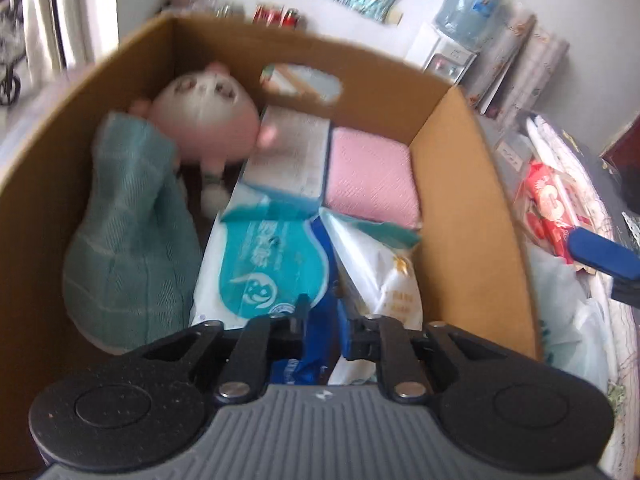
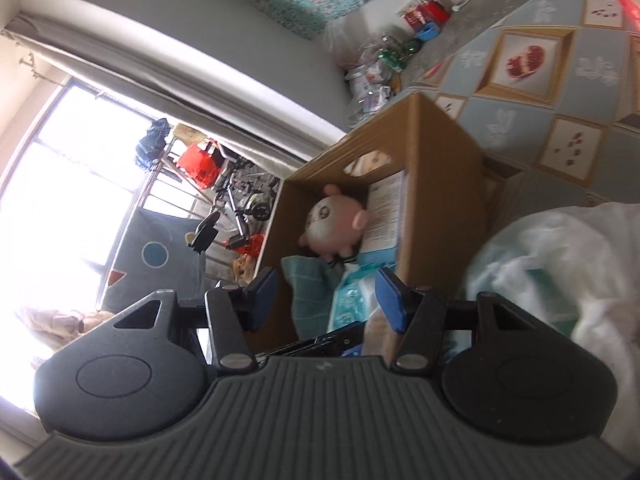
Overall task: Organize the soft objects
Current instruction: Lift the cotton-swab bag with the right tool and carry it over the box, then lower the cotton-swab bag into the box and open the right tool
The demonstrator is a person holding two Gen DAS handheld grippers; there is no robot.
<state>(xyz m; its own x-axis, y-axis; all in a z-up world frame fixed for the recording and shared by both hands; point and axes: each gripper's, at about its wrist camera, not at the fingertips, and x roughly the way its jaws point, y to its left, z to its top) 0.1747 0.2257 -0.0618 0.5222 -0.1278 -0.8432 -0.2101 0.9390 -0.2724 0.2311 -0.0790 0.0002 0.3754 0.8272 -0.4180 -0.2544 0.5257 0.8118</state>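
An open cardboard box (image 1: 460, 184) fills the left wrist view. Inside lie a pink plush toy (image 1: 208, 120), a teal towel (image 1: 128, 240), a teal-and-white tissue pack (image 1: 260, 264), a white carton (image 1: 288, 152), a pink folded cloth (image 1: 372, 176) and a white pack with gold print (image 1: 384, 276). My left gripper (image 1: 324, 314) hangs shut over the box's near side, just above the tissue packs; I cannot make out anything pinched. My right gripper (image 2: 326, 298) stands open and holds nothing, beside the box (image 2: 440, 160), with the plush toy (image 2: 332, 220) and towel (image 2: 312, 296) beyond it. One of its blue fingers (image 1: 600, 254) shows at the right edge.
A white plastic bag (image 2: 560, 272) bulges to the right of the box on a patterned tablecloth (image 2: 560, 80). A red pack (image 1: 548, 208) lies past the box's right wall. A water dispenser bottle (image 1: 468, 4) stands by the far wall. A bright window and stored clutter are at the left.
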